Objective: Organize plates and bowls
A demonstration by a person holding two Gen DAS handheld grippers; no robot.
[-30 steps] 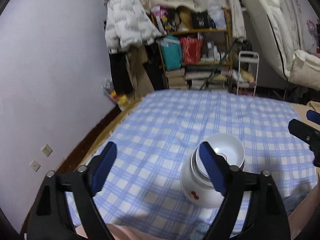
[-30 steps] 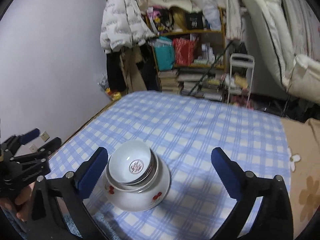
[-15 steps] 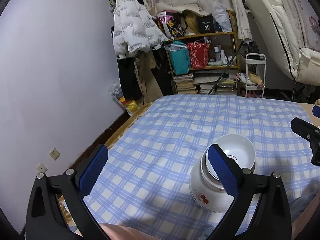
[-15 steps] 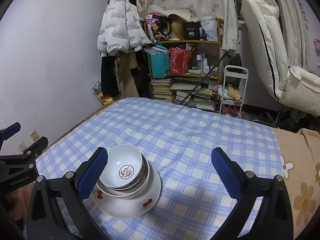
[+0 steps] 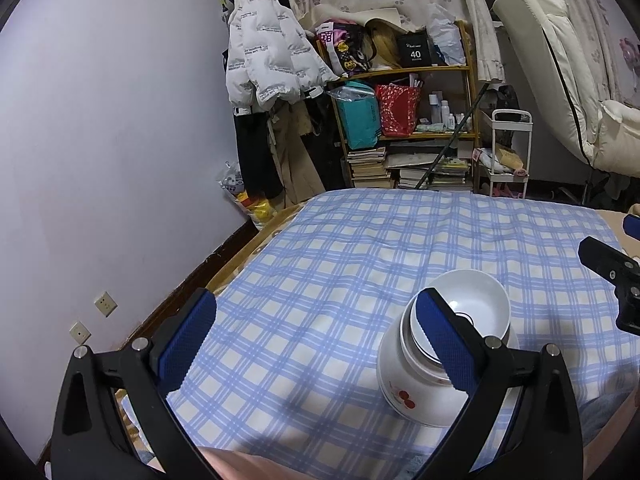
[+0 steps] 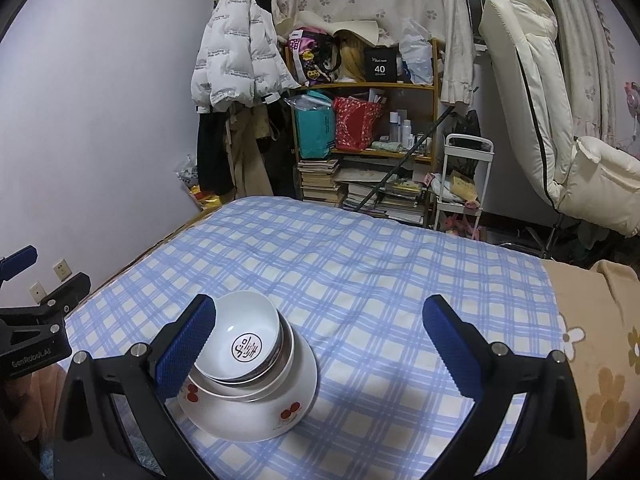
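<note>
- Bowls: three, nested in one stack — large cherry-print bowl (image 6: 256,416), middle bowl (image 6: 280,372), top bowl with a red seal mark (image 6: 244,340).
- Grippers: two — left gripper (image 5: 316,336), right gripper (image 6: 320,344).
- Blue-padded fingers (image 6: 184,344): two per gripper.
- Wall sockets (image 5: 105,303): two.

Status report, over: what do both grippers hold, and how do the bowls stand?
Left gripper open, empty. Right gripper open, empty. Bowl stack nested, tilted, on checked cloth, untouched. Nothing in the way.
</note>
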